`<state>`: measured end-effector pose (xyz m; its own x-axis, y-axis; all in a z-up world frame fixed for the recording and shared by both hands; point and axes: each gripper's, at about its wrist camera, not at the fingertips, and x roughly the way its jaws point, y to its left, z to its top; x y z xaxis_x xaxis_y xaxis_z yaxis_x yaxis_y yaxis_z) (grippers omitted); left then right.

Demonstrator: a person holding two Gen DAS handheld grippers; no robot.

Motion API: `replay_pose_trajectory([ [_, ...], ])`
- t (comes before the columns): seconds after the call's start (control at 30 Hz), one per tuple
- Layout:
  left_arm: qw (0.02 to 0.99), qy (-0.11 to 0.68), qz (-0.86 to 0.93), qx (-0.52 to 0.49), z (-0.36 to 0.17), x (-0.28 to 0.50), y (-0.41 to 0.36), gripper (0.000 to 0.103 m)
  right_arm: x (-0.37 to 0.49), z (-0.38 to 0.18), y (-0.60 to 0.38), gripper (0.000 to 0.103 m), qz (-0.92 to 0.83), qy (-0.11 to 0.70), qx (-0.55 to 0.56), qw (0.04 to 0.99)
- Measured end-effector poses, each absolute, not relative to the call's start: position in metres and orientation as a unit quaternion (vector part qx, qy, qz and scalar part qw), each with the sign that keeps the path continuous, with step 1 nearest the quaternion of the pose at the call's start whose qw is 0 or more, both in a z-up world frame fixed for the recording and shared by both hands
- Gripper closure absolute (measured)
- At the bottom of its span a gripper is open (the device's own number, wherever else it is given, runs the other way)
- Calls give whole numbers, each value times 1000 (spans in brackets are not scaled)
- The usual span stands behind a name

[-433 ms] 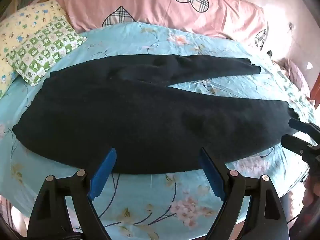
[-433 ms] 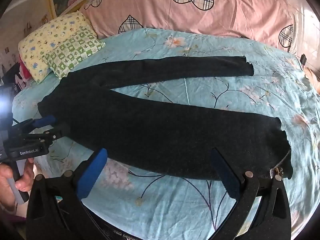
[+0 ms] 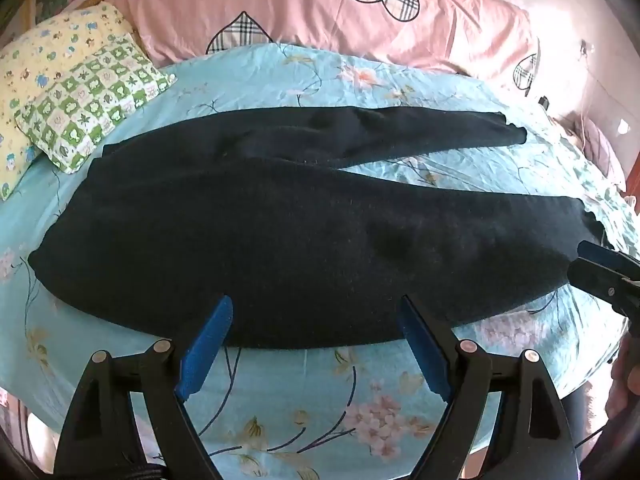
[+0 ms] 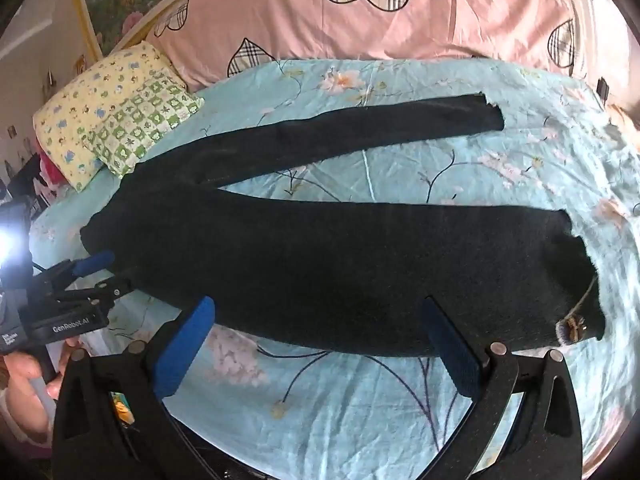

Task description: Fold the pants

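The black pants (image 3: 280, 240) lie flat across the middle of the bed (image 3: 320, 392), legs splayed apart toward its right edge, while the left gripper (image 3: 316, 344) and the right gripper (image 4: 320, 344) hover spread wide at the near edge, apparently lined up to pinch the near leg's hem and waist.

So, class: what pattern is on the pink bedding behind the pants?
Plaid hearts on the pink bedding, clearest in the right wrist view.

Black pants (image 4: 320, 256) lie flat on floral sheet (image 4: 360, 412), 2 legs reaching right. R gripper (image 4: 316, 344) wide open, bottom center, nothing betw. pads. L gripper (image 4: 108, 270) at left edge by waistband.
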<state>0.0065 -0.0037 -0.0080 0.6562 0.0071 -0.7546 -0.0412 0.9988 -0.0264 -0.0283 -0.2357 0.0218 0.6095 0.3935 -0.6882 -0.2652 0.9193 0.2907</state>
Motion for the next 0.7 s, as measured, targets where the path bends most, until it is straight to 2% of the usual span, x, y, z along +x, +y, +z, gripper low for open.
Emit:
replay_pose_trajectory([
  [0.7,913,407,12,-24,-9,-2,-6,17,-33,28,-203,0,203,399,78,891],
])
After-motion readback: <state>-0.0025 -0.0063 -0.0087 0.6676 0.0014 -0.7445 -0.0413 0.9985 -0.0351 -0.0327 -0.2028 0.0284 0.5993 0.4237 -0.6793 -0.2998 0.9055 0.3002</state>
